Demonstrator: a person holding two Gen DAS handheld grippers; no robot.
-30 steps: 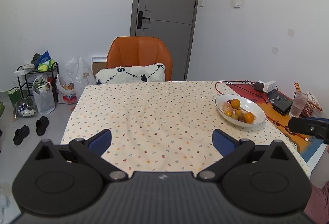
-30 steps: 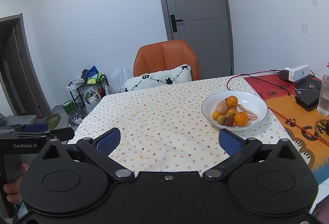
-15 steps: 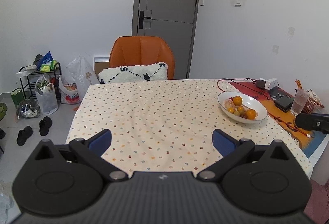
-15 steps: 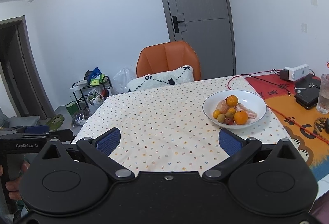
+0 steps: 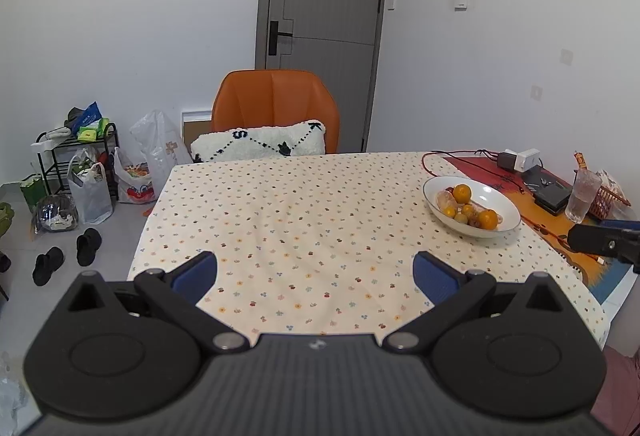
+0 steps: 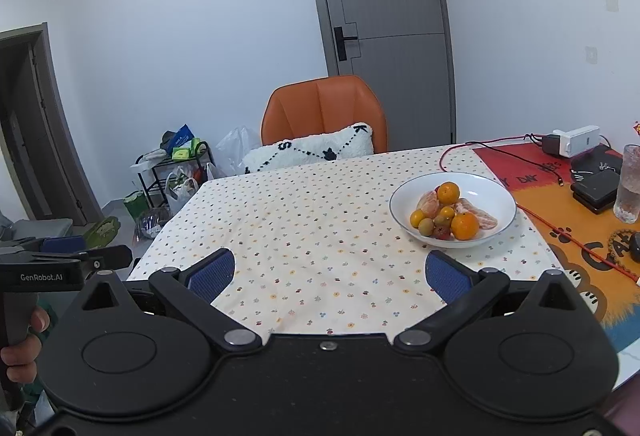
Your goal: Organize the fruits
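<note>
Fingers of the right hand-held gripper and the left hand-held gripper gape empty at frame bottom over the tabletop, while the white bowl of fruits sits upper right of both, seemingly nearer the right one.

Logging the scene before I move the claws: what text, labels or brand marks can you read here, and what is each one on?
"GenRobot.AI": white lettering on the left claw body, seen from the right wrist.
"S" and "K": black letters on the white cushion on the orange chair.
Dark writing on the red-orange mat: only "DAY" legible; the rest is partial.
Bags on the floor: print too small to read.
</note>
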